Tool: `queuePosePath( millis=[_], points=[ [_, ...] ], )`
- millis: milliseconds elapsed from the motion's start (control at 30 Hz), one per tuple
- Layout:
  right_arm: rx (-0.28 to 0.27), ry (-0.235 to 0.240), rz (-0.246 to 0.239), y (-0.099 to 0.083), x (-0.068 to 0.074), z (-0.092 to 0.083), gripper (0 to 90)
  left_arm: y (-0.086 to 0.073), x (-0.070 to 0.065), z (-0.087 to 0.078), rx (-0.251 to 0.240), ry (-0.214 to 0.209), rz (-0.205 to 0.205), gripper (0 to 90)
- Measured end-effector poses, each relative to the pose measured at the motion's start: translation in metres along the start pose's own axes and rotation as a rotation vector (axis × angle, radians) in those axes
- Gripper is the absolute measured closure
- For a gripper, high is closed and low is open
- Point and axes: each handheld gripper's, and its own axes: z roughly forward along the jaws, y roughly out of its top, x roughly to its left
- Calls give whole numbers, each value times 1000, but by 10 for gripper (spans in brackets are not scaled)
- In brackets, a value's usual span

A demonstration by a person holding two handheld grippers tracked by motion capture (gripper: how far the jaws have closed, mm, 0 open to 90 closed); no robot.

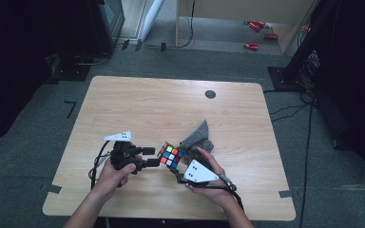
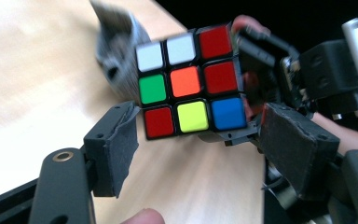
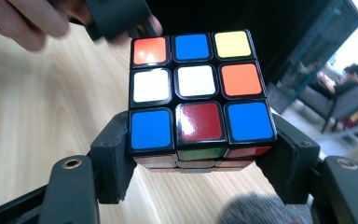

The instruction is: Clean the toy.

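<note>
A scrambled Rubik's cube (image 1: 171,156) hangs just above the wooden table (image 1: 171,104), near its front middle. My right gripper (image 1: 176,170) comes at it from the near right. In the right gripper view, my right gripper (image 3: 200,128) is shut on the cube (image 3: 198,88), its pads pressing the lowest layer from both sides. My left gripper (image 1: 151,156) points at the cube from the left. In the left gripper view, my left gripper (image 2: 203,114) is open, its jaws standing either side of the cube (image 2: 191,88); the right pad is apart from it.
A crumpled grey cloth (image 1: 197,137) lies on the table just behind the cube. A small black disc (image 1: 210,94) sits near the far edge. Cables trail from both grippers toward the front edge. Stands and red items stand on the floor beyond the table.
</note>
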Motion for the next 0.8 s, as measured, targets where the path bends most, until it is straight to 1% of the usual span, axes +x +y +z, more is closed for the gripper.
queuePosePath(
  millis=[33, 67, 100, 133, 167, 200, 233, 267, 300, 333, 367, 400, 433, 500, 533, 600, 667, 733, 800],
  points=[
    [5, 1, 19, -1, -3, -1, 342, 0, 0, -2, -26, 17, 20, 266],
    [10, 1, 48, -1, -6, -3, 343, -1, -1, -4, -48, 43, 47, 259],
    [16, -1, 86, -2, -10, -5, 343, -1, -2, -4, -56, 64, 64, 256],
    [18, -1, 110, -2, -13, -6, 343, -2, -2, -4, -61, 96, 93, 253],
    [17, 0, 142, -1, -16, -8, 343, -4, -4, -4, -66, 136, 127, 252],
    [12, 1, 189, 0, -19, -10, 343, -5, -5, -3, -63, 159, 150, 253],
    [9, 3, 217, 0, -21, -11, 342, -7, -8, -1, -61, 195, 188, 253],
    [13, 5, 270, 2, -24, -13, 342, -8, -11, 1, -62, 220, 222, 255],
    [21, 10, 312, 4, -26, -14, 342, -9, -13, 2, -63, 240, 252, 255],
    [27, 14, 340, 5, -28, -16, 342, -11, -17, 4, -69, 279, 307, 257],
    [31, 15, 381, 7, -30, -17, 342, -12, -21, 5, -73, 306, 346, 259],
    [36, 11, 408, 8, -31, -18, 342, -13, -24, 7, -76, 326, 380, 257],
    [37, 6, 432, 9, -32, -18, 343, -14, -26, 8, -76, 339, 405, 255],
    [34, 12, 473, 12, -33, -19, 342, -17, -31, 12, -68, 371, 464, 245],
    [26, 23, 500, 14, -32, -19, 342, -18, -33, 14, -61, 381, 483, 240],
    [20, 36, 523, 18, -31, -19, 343, -20, -35, 19, -36, 404, 521, 228],
    [17, 42, 532, 23, -28, -18, 342, -23, -38, 24, -18, 424, 554, 218],
    [19, 51, 545, 28, -25, -17, 343, -26, -42, 28, -20, 446, 593, 202],
    [30, 53, 558, 30, -22, -15, 342, -28, -47, 30, -40, 463, 647, 195]
  ],
)
